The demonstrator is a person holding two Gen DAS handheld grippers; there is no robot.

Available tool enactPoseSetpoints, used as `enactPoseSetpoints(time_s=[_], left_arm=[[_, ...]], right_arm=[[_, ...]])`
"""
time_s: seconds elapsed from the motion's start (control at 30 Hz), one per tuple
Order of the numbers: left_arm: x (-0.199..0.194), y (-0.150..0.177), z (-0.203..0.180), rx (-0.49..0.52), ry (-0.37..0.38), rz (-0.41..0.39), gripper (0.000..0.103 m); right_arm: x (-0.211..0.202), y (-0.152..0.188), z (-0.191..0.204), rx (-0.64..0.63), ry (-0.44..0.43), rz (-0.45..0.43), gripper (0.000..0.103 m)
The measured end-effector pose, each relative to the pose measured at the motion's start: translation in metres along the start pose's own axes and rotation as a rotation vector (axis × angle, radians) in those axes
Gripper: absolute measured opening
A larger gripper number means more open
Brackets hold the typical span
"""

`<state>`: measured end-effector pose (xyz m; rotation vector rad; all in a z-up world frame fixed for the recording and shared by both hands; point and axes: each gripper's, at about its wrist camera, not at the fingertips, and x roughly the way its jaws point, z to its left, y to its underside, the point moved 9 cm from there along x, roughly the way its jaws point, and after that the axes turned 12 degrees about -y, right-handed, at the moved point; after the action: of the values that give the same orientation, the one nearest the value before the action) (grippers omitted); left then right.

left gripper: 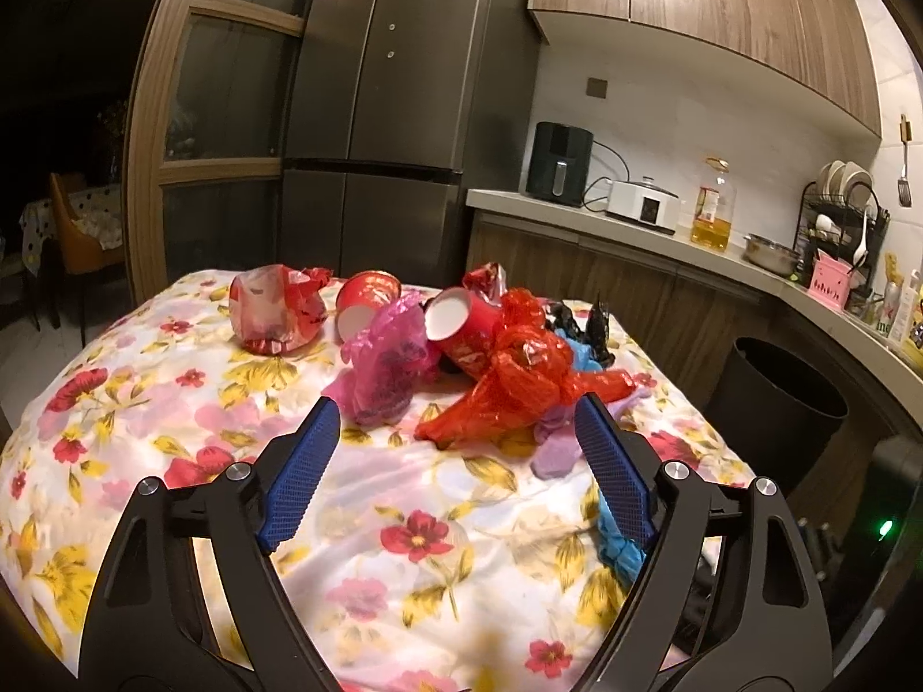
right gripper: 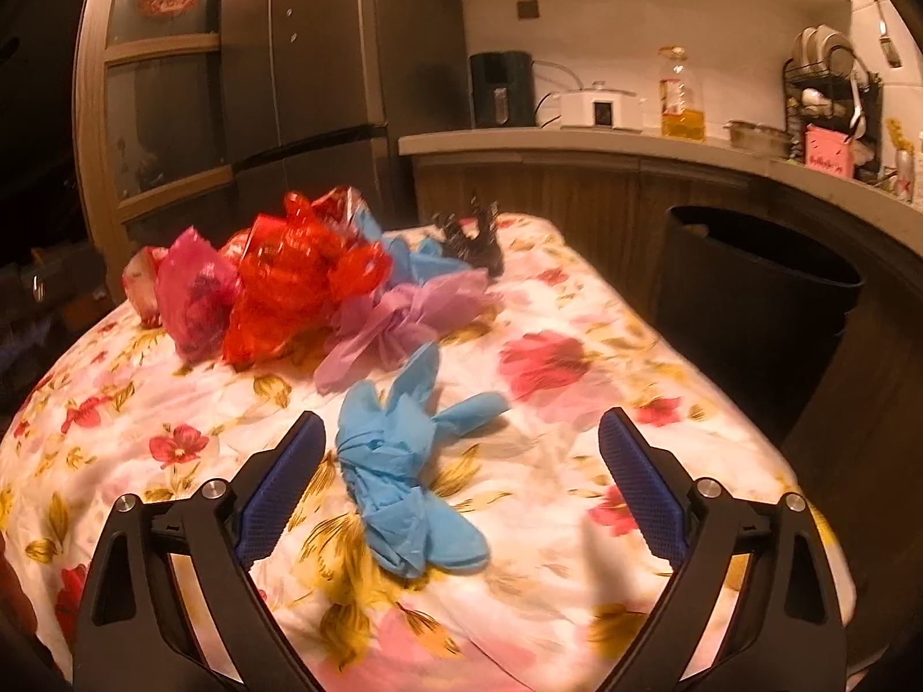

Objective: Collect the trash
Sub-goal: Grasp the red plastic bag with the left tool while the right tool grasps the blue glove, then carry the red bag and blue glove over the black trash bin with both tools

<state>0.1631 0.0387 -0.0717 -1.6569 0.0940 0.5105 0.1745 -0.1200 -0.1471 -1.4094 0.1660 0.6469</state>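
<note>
Right wrist view: right hand-held gripper (right gripper: pixel 458 432) spread wide and empty, poised over a crumpled blue glove (right gripper: pixel 398 473) lying on the flowered worktop (right gripper: pixel 577 490). Glove between the blue pads (right gripper: pixel 277 484) but nearer the left-side one, not touching either. Thin, limp, near weightless by the look; likely to sag and trail when lifted, so best pinched at the bunched middle rather than at a loose finger. Farther back, a heap: red plastic bag (right gripper: pixel 294 282), pink bag (right gripper: pixel 193 300), lilac wrapper (right gripper: pixel 398 323), a second blue glove (right gripper: pixel 424 259), a black crinkled scrap (right gripper: pixel 479 239). All soft film, springy, apt to slip from a shallow bite; better gripped deep on a gathered fold. Black bin (right gripper: pixel 755 300) off the worktop's right edge, mouth open.

Left wrist view: left hand-held gripper (left gripper: pixel 456 432) likewise parted and holding nothing, aimed at the red plastic bag (left gripper: pixel 519 386). Shows what the right wrist view hides behind the heap: two red paper cups (left gripper: pixel 461 328) tipped on their sides and a red-and-white pouch (left gripper: pixel 271 311) standing apart at far left. Cups light but stiff, crushable; rim or wall a fair hold. Blue glove mostly hidden behind the right finger.
</note>
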Motion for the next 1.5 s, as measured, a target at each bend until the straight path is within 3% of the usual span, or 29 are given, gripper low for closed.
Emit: enactPoseSetpoints(time_s=[0.07,0.13,0.3,0.47,0.5,0.67,0.8,0.93,1.17,1.5], left_arm=[[0.004,-0.003,-0.002,-0.001,0.002,-0.007,0.082],[0.010,-0.006,-0.006,-0.001,0.003,-0.015,0.082],[0.027,-0.012,-0.020,0.016,0.023,-0.034,0.080],[0.048,-0.014,-0.032,0.029,0.038,-0.025,0.071],[0.053,-0.014,-0.036,0.033,0.041,-0.023,0.069],[0.071,-0.015,-0.055,0.067,0.071,-0.011,0.059],[0.092,-0.008,-0.064,0.078,0.093,0.047,0.050],[0.107,0.003,-0.071,0.090,0.114,0.105,0.034],[0.112,0.012,-0.074,0.106,0.142,0.126,0.010],[0.072,-0.007,-0.061,0.065,0.153,0.054,0.006]], right_arm=[[0.009,0.004,0.002,-0.004,-0.011,0.019,0.089],[0.017,0.009,0.004,-0.005,-0.026,0.043,0.076],[0.031,0.019,0.008,0.003,-0.067,0.092,0.055],[0.034,0.022,0.013,-0.038,-0.094,0.097,0.032],[0.033,0.021,0.014,-0.047,-0.101,0.095,0.024],[0.027,0.014,0.006,-0.039,-0.096,0.079,0.017],[0.016,0.003,-0.007,-0.020,-0.077,0.046,0.015],[0.004,-0.008,-0.018,-0.006,-0.062,0.013,0.014],[-0.011,-0.025,-0.027,-0.003,-0.047,-0.028,0.013],[-0.033,-0.045,-0.033,-0.010,-0.039,-0.081,0.011]])
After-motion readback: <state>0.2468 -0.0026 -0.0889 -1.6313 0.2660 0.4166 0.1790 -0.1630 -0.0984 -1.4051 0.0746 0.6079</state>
